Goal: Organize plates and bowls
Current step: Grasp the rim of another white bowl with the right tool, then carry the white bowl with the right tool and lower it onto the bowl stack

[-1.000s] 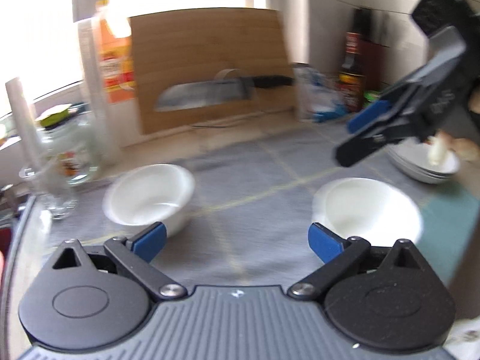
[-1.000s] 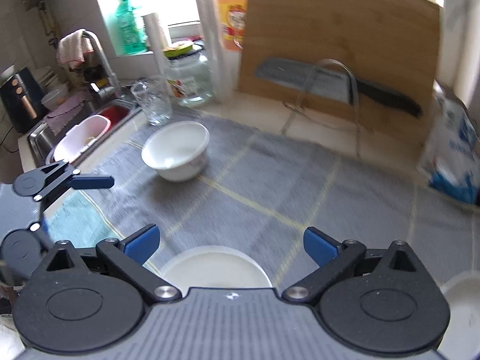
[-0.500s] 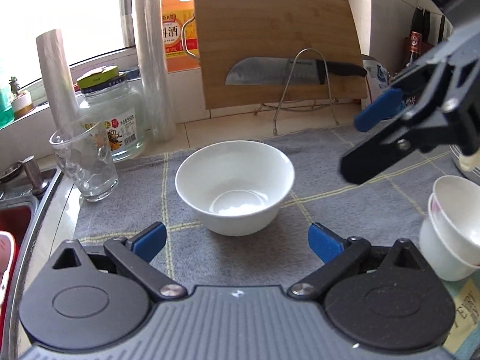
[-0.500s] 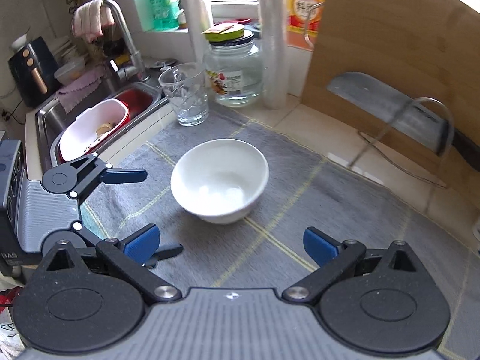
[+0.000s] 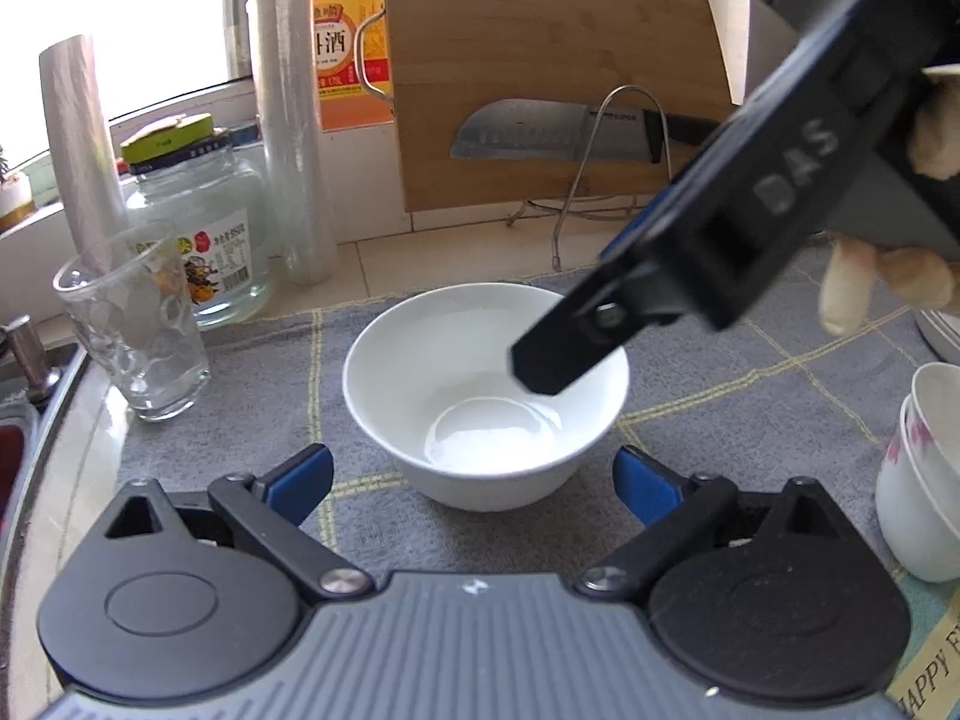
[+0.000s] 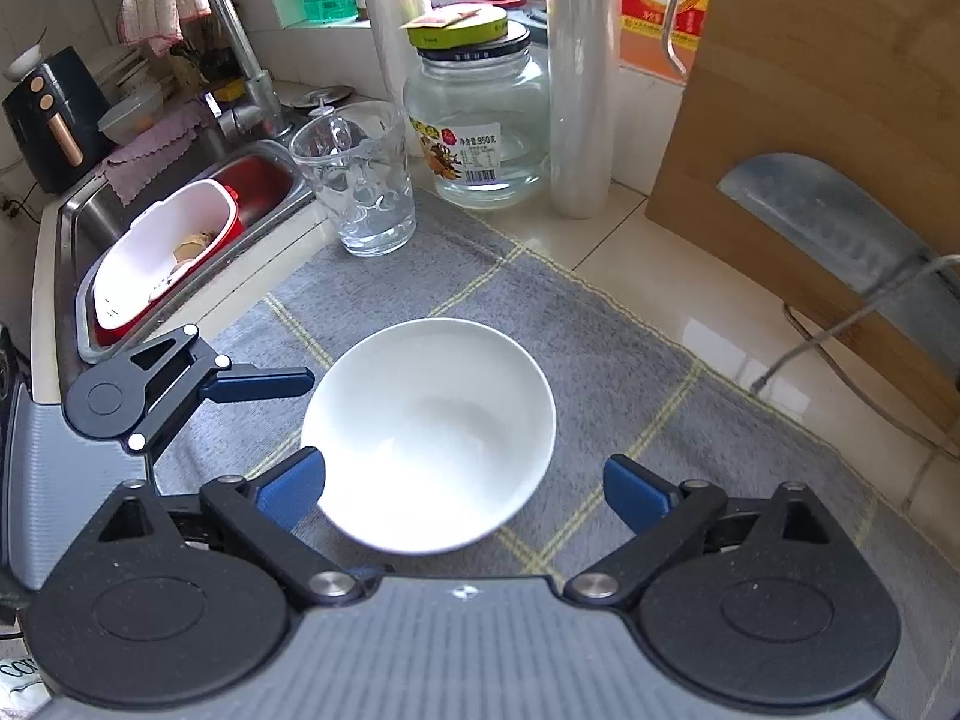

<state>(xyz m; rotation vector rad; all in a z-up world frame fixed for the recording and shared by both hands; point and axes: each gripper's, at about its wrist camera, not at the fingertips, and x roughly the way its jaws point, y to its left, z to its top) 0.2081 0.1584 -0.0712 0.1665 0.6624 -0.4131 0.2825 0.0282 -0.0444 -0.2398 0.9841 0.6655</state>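
A white bowl (image 5: 486,390) stands upright and empty on the grey mat (image 5: 750,396); it also shows in the right wrist view (image 6: 429,432). My left gripper (image 5: 474,480) is open, its blue pads just short of the bowl's near side. My right gripper (image 6: 462,489) is open and hovers above the bowl; in the left wrist view one of its fingers (image 5: 576,348) reaches over the bowl's right rim. Stacked white cups (image 5: 924,474) stand at the right edge.
A drinking glass (image 6: 357,180), a glass jar (image 6: 480,120) and a plastic-wrap roll (image 6: 579,78) stand behind the bowl. A cutting board (image 5: 552,78) with a knife (image 5: 540,135) leans on the wall. The sink (image 6: 180,228) holds a red and white tub.
Both grippers have moved closer to the white bowl. The right gripper has come in from the right and now reaches over the bowl's rim. The bowl has not moved.
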